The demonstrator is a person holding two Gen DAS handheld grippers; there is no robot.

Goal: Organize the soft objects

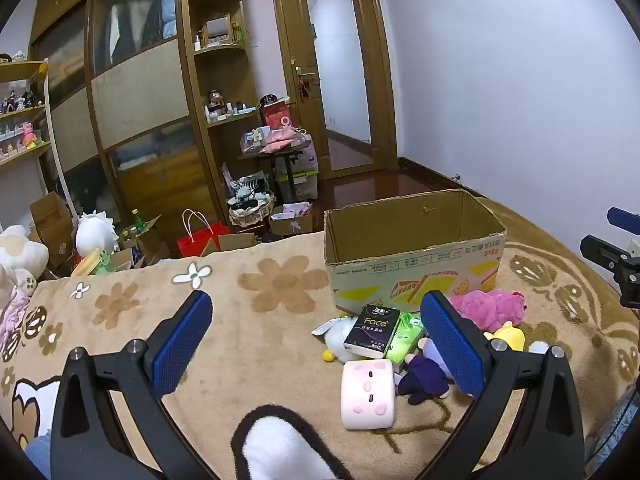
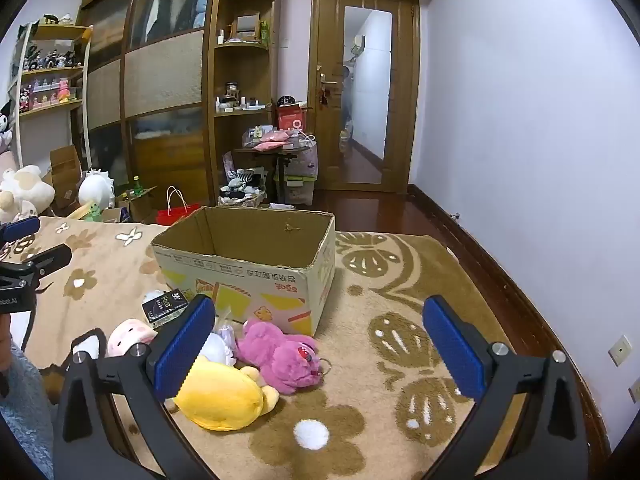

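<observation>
An open, empty cardboard box point(image 1: 412, 256) point(image 2: 248, 264) stands on a beige flowered blanket. In front of it lies a pile: a pink plush point(image 1: 490, 309) point(image 2: 284, 354), a yellow plush point(image 2: 224, 396) point(image 1: 506, 336), a pink-and-white cylinder plush point(image 1: 367, 394) point(image 2: 126, 336), a purple doll point(image 1: 424, 376), a white plush point(image 1: 340, 338), a black tissue pack point(image 1: 373, 331) point(image 2: 166, 306) and a green tissue pack point(image 1: 406, 342). My left gripper point(image 1: 316, 344) is open and empty, above the blanket left of the pile. My right gripper point(image 2: 320, 346) is open and empty, above the pink plush.
The blanket point(image 1: 260, 320) covers a bed; its far edge drops to a cluttered floor with boxes, a red bag point(image 1: 198, 238) and a basket point(image 1: 250, 204). A wardrobe, shelves and a door point(image 1: 340, 80) stand behind. A white wall point(image 2: 540, 140) runs along the right.
</observation>
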